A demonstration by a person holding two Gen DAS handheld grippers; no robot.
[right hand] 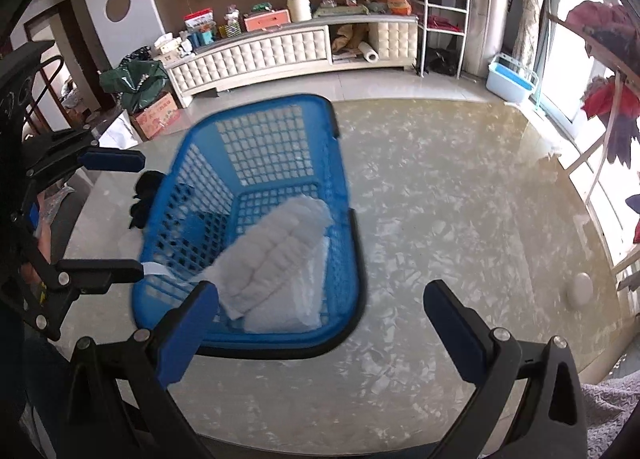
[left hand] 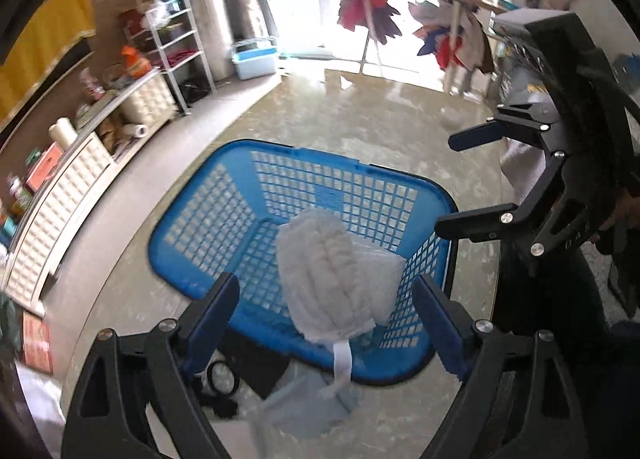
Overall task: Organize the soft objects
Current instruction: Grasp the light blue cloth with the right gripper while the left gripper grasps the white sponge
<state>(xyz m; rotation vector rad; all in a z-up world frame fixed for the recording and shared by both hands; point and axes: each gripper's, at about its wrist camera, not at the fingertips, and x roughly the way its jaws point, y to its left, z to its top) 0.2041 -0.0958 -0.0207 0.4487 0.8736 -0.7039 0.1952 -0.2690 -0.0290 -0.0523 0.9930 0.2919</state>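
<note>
Basket: blue plastic laundry one, sitting on the glossy marble-look table, nearer its left side.
Cloth: fluffy white thing lying inside the basket at the near end, on top of a flatter white piece. A white strap hangs out over the near rim.
Left tongs: wide open above the basket's near edge, blue pads well clear of the cloth, nothing in them.
Right tongs: also wide open and empty, over the table just right of the basket.
Other stuff: dark items on the table left of the basket, pale cloth just in front of it.
</note>
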